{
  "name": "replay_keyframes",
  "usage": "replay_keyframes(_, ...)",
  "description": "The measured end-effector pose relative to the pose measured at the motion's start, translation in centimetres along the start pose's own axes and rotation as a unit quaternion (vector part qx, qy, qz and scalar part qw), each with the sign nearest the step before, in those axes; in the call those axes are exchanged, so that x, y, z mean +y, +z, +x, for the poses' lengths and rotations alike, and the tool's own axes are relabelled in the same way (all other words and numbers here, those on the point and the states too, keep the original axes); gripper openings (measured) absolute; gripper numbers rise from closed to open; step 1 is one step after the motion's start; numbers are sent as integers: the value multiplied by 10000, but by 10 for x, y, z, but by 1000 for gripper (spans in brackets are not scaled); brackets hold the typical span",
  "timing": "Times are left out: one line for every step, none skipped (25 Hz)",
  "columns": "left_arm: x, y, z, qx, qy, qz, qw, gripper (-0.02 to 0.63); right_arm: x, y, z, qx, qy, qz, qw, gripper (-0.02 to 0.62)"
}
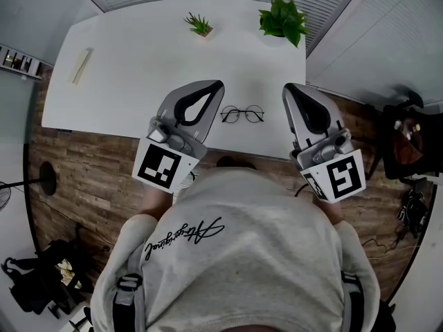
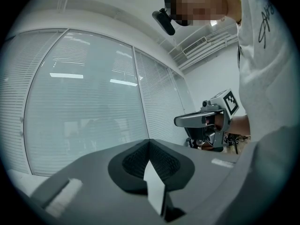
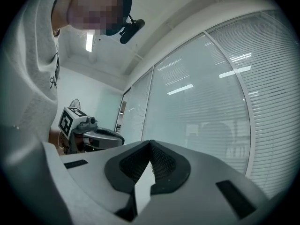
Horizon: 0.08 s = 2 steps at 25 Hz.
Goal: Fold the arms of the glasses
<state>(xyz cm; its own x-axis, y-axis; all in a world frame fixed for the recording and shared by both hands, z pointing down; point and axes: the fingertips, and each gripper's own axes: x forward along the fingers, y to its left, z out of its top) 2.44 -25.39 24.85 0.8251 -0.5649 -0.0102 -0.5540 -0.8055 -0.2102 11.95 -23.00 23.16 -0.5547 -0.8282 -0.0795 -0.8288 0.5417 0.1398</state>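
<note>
White tabletop (image 1: 138, 54): the largest item, smooth and mostly bare, with wood-pattern floor (image 1: 90, 171) around it.

Left tongs (image 1: 217, 87): you hold these level over the near edge, to the left of the glasses. The tips are closed on each other with nothing between them.

Right tongs (image 1: 286, 88): these mirror the left on the other side, also closed and empty.

Leafy potted plant (image 1: 282, 19) and small spiky plant (image 1: 199, 25): both stand at the far edge, well apart from your work.

Pale strip (image 1: 82, 66): far left, kind unclear.

Round wire-rimmed glasses (image 1: 242, 114): they lie near the front edge between the two tongs, touching neither. The arms are too fine to tell whether they are spread.

Handling, as judged:
- The glasses are very light, the wire is springy and easily bent, and the lenses are slick and scratchable.
- They are likely to skate on the smooth tabletop when nudged.
- Steady the frame at the bridge or a rim with one set of tongs.
- Take each arm partway along its length with the other, and swing it gently about its hinge.
</note>
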Motion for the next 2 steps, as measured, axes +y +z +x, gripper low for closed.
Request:
replay_keyframes(0,-1,1,4,1,2,10000,0,0,-1,0,7,-2,-10,10000,2)
replay_keyframes(0,-1,1,9,3,5,10000,0,-1,-2,0,11,-1,-13,10000,2)
